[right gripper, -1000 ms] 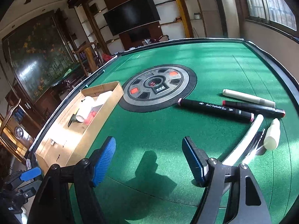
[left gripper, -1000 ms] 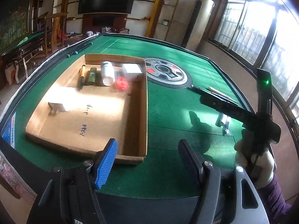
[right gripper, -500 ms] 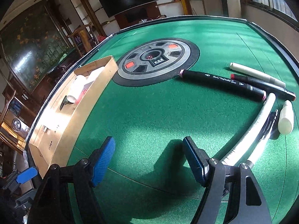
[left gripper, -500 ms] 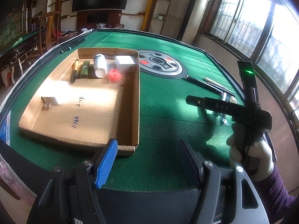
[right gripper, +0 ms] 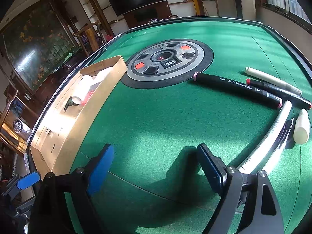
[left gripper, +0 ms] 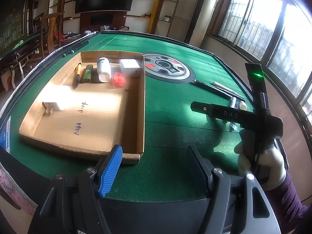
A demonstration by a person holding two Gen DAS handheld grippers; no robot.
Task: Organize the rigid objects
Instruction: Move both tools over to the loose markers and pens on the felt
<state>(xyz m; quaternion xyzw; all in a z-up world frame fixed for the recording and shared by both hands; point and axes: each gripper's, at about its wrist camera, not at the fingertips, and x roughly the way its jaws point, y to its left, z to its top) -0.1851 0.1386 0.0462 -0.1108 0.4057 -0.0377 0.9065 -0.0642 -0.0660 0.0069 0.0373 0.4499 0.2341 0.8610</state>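
Right now both grippers hang over a green felt table with nothing between their pads. The left gripper stands parted and empty above the near edge of the table, just in front of the near right corner of a shallow cardboard tray. The right gripper has just been opening its jaws, which now stand wide apart over bare felt with no object between them; in the left wrist view a gloved hand grips its handle.

Inside the tray, along its far wall, lie a pen, a green cylinder, a white bottle, a red round item and a white box. A white plug adapter sits alone nearer the left wall.

Out on the felt, right of the round control panel at the table's middle, lie the loose items: a black marker with pink ends, a second black marker with red ends just behind it, and a cream pen farther back. A long white pen runs from the pink-ended marker's tip toward the right gripper's right finger, with a dark clip-like piece beside it and a short cream cylinder just to its right
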